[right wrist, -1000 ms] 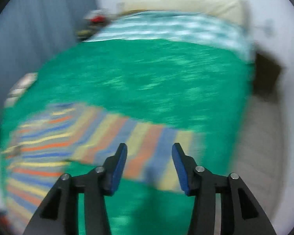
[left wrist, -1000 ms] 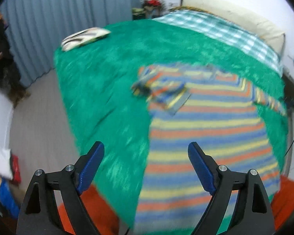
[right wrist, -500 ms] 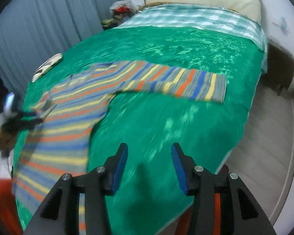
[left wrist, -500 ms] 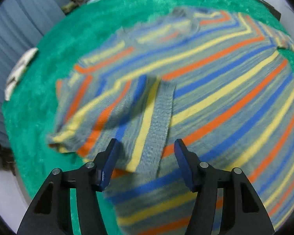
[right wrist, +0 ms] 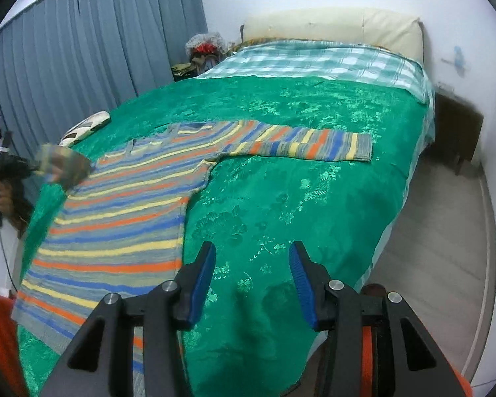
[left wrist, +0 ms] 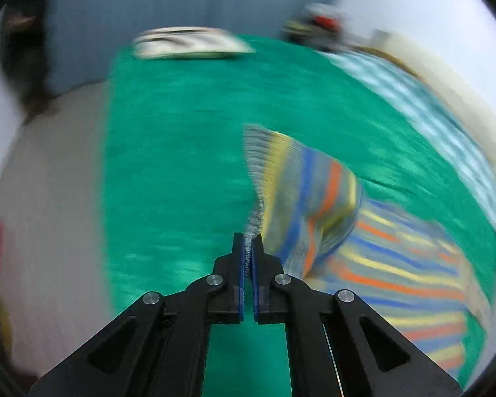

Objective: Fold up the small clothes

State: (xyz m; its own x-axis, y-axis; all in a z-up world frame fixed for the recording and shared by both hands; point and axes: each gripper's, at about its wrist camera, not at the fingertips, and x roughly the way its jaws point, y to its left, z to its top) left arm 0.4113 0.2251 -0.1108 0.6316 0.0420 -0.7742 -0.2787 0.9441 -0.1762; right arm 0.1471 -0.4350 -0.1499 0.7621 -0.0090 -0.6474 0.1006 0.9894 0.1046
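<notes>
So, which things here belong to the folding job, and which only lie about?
Job:
striped sweater
its sleeve, held in the left gripper
right gripper, open
green bedspread

Lying about:
folded cloth
pillow
checked sheet
curtain

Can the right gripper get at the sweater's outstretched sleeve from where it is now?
Probably yes. The right gripper is open and holds nothing, and only bare green bedspread lies between it and the sleeve, which lies flat on the bed. It would need to move well forward.
</notes>
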